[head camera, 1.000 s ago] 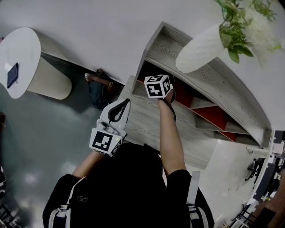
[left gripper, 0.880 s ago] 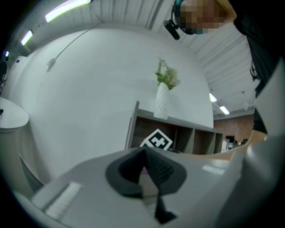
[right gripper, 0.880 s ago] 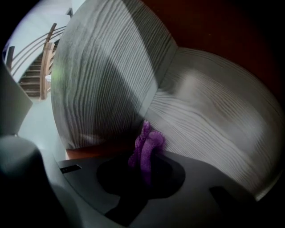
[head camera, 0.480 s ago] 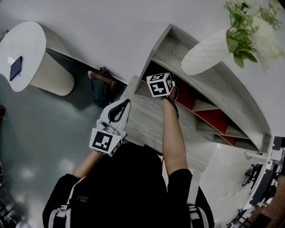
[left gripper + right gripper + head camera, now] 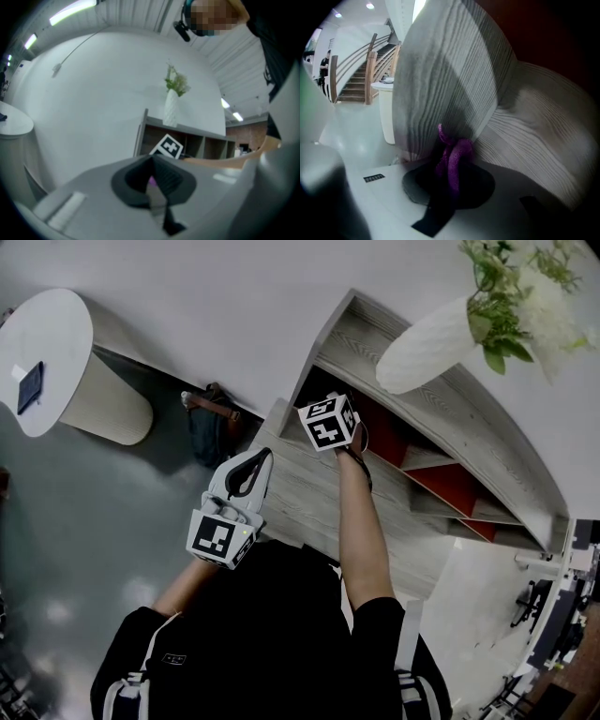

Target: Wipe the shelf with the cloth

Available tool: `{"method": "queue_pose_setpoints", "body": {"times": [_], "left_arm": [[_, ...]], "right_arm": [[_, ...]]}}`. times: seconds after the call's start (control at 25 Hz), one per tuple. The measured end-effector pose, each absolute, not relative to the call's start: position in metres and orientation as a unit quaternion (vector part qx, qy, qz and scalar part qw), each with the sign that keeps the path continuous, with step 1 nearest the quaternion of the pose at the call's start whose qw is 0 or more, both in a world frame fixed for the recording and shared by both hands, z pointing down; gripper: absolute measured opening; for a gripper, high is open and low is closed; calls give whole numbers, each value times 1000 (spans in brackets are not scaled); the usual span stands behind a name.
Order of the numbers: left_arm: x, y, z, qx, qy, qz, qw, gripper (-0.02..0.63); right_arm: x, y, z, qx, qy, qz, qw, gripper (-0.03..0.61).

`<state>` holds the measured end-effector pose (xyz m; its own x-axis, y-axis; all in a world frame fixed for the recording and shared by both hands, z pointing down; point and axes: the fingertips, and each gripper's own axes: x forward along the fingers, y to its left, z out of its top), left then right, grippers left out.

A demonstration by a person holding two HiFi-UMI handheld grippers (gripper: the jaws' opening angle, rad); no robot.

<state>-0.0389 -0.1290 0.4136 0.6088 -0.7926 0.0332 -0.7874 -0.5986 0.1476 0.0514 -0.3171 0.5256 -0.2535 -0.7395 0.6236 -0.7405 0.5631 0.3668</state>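
Note:
A grey wood-grain shelf unit (image 5: 309,488) with red-backed compartments stands against the white wall. My right gripper (image 5: 452,161) reaches into its leftmost compartment and is shut on a purple cloth (image 5: 457,154). The bunched cloth lies against the corner where the left side panel (image 5: 450,79) meets the compartment floor (image 5: 534,140). In the head view only the right gripper's marker cube (image 5: 327,422) shows; its jaws are hidden in the compartment. My left gripper (image 5: 249,471) is held near the body, outside the shelf, jaws shut, with only a tiny pinkish speck at their seam.
A white vase (image 5: 427,341) with green and white plants stands on the shelf top. A dark bag (image 5: 208,423) lies on the floor left of the shelf. A round white table (image 5: 47,362) is further left. A staircase (image 5: 356,77) shows beyond the shelf side.
The right gripper has shifted slightly left inside the compartment with the cloth. The left gripper has stayed where it was.

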Motion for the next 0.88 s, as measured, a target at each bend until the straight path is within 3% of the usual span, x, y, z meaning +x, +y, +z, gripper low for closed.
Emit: {"method": "queue_pose_setpoints", "body": {"times": [0.88], "left_arm": [[-31,-131,412,904,-420,-28,76,3]], "right_arm": [[26,-262,528,436,-808,-2,396,49]]}}
